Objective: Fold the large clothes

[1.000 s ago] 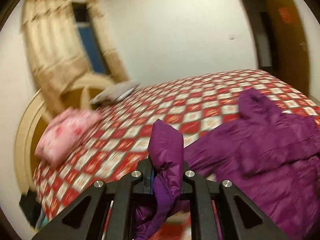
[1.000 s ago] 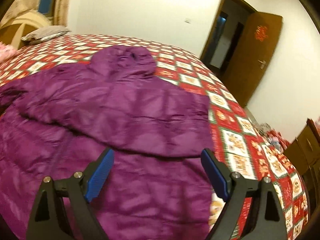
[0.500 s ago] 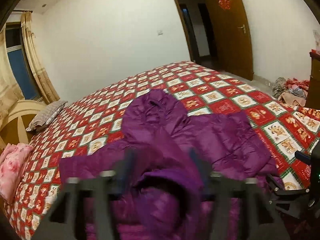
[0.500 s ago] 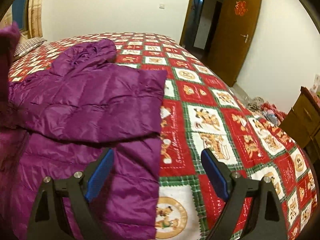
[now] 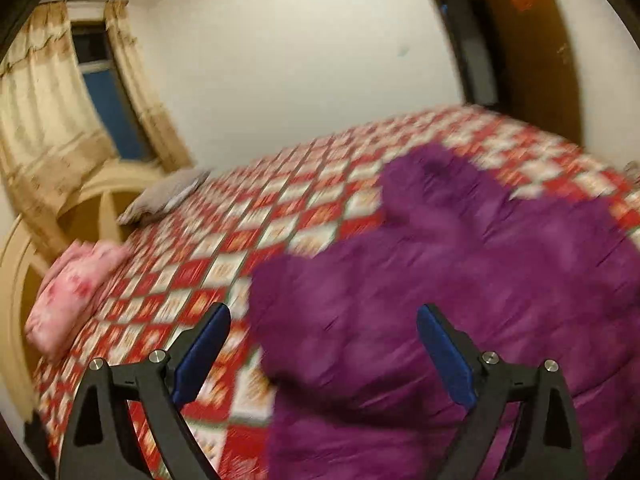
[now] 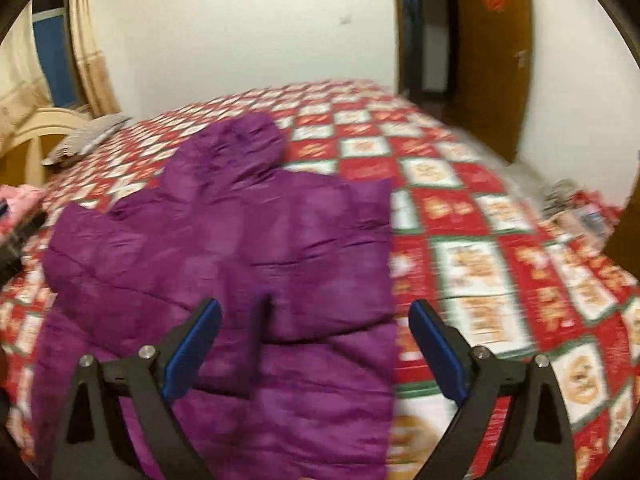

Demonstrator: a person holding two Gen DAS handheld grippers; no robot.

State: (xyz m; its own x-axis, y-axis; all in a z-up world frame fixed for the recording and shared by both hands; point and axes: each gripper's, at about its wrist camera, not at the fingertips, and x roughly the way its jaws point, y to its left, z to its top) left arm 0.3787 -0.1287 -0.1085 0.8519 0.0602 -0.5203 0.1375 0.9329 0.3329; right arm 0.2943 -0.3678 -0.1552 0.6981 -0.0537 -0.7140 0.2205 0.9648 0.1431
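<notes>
Nearest in the left wrist view, the left gripper hangs over the near left edge of the purple jacket; its jaws have just been opening and now stand wide apart, the blue pads clear of the cloth, with nothing pinched between them. Under the left pad lies bare bedspread, under the right pad purple fabric. The picture is blurred, so finer folds cannot be told.

In the right wrist view the right gripper hovers above the lower part of the jacket; its jaws too have opened a little further and are spread wide, gripping nothing. The left pad is over the jacket, the right pad over the red, white and green checked bedspread, just beyond the jacket's right edge.

The jacket lies flat on the bed, both sleeves folded in across its body so the cuffs meet near the middle, a dark slit between them. Its hood points away toward the far side of the bed.

Farther off, a pink bundle rests near the left edge of the bed, and a grey pillow sits by the cream headboard. Behind those hang beige curtains around a window. On the far right a brown door stands open, with a heap of clothes on the floor beyond the bed.
</notes>
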